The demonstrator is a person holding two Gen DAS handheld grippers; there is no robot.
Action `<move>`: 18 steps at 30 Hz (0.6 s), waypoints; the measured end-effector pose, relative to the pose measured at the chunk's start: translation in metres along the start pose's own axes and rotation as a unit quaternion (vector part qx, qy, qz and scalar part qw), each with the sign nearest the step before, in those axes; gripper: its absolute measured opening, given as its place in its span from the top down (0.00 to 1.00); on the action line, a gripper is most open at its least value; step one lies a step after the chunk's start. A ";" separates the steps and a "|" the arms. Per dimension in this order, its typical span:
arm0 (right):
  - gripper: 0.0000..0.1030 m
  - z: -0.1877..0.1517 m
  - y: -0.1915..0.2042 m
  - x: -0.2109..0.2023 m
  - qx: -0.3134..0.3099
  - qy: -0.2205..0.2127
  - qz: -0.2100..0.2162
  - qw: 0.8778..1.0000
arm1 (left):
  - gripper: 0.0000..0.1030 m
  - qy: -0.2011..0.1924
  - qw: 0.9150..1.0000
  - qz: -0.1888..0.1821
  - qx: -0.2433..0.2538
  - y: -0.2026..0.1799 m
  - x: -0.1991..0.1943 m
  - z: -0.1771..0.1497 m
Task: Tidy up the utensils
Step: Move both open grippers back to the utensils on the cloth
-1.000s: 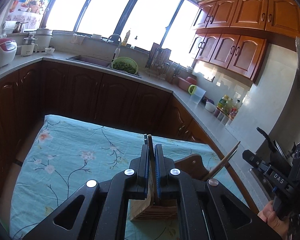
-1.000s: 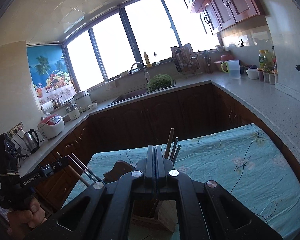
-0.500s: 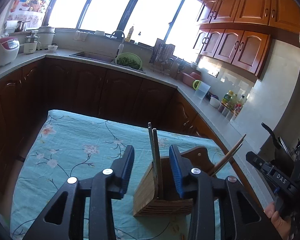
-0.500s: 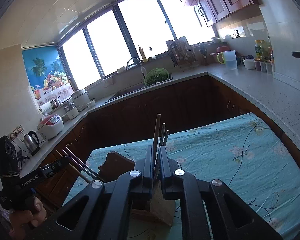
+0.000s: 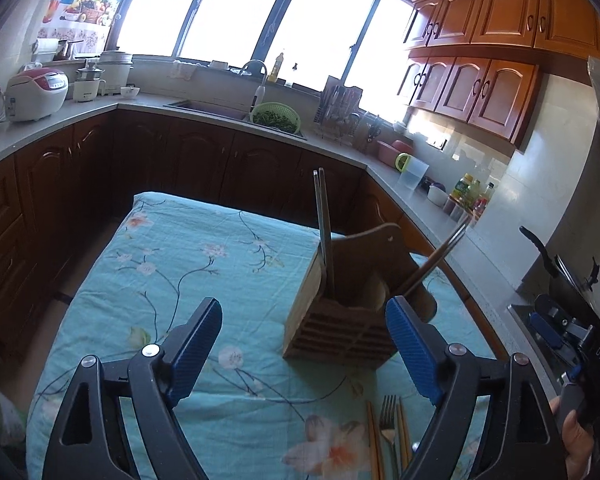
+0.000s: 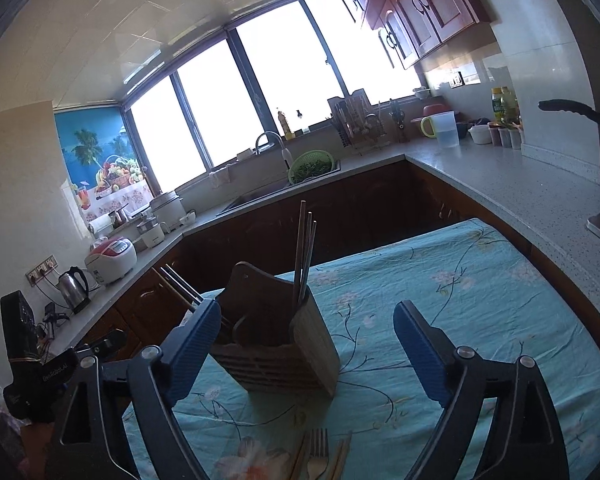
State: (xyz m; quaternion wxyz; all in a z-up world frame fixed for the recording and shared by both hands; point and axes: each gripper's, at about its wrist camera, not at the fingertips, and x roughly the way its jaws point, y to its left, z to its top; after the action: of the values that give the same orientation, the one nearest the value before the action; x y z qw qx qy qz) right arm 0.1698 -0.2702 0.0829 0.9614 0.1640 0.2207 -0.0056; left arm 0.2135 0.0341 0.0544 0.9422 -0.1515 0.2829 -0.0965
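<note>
A wooden utensil holder (image 5: 340,320) stands on the teal floral tablecloth (image 5: 172,264). Dark chopsticks (image 5: 323,224) stand upright in it; another pair (image 5: 436,260) leans out to the right. My left gripper (image 5: 304,352) is open and empty, just in front of the holder. My right gripper (image 6: 308,356) is open and empty, with the holder (image 6: 276,344) between and beyond its fingers and chopsticks (image 6: 304,256) upright in it. A fork (image 5: 388,436) and wooden chopsticks (image 5: 373,440) lie on the cloth at the near edge; the fork also shows in the right wrist view (image 6: 319,456).
A dark wood cabinet run with a grey counter (image 5: 60,124) wraps around the table. A sink with a green colander (image 5: 276,118), a rice cooker (image 5: 36,94), a kettle (image 6: 74,288) and bottles (image 5: 468,192) stand on it. The other hand-held gripper (image 5: 572,336) shows at the right.
Both grippers opened and let go of the chopsticks, which now stand in the holder. Both have pulled back from the holder, so the fork and chopsticks on the cloth came into view.
</note>
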 end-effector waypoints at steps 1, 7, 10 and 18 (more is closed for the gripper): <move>0.13 -0.005 -0.002 -0.007 0.002 0.001 -0.003 1.000 | 0.18 0.005 1.000 -0.002 0.001 -0.001 -0.006 -0.007; 0.11 -0.035 -0.015 -0.042 0.019 0.012 -0.018 1.000 | 0.18 0.033 0.999 -0.006 0.010 -0.008 -0.036 -0.040; 0.11 -0.050 -0.020 -0.056 0.026 0.019 -0.023 0.999 | 0.18 0.051 0.999 -0.010 0.014 -0.012 -0.042 -0.049; 0.11 -0.092 -0.031 -0.081 0.043 0.035 -0.036 0.998 | 0.18 0.091 0.995 -0.009 0.027 -0.019 -0.049 -0.076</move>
State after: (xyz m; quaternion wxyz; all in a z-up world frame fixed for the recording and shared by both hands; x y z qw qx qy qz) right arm 0.0556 -0.2749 0.0296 0.9443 0.1975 0.2594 -0.0445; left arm 0.1289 0.0122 0.0254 0.9152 -0.1188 0.3637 -0.1265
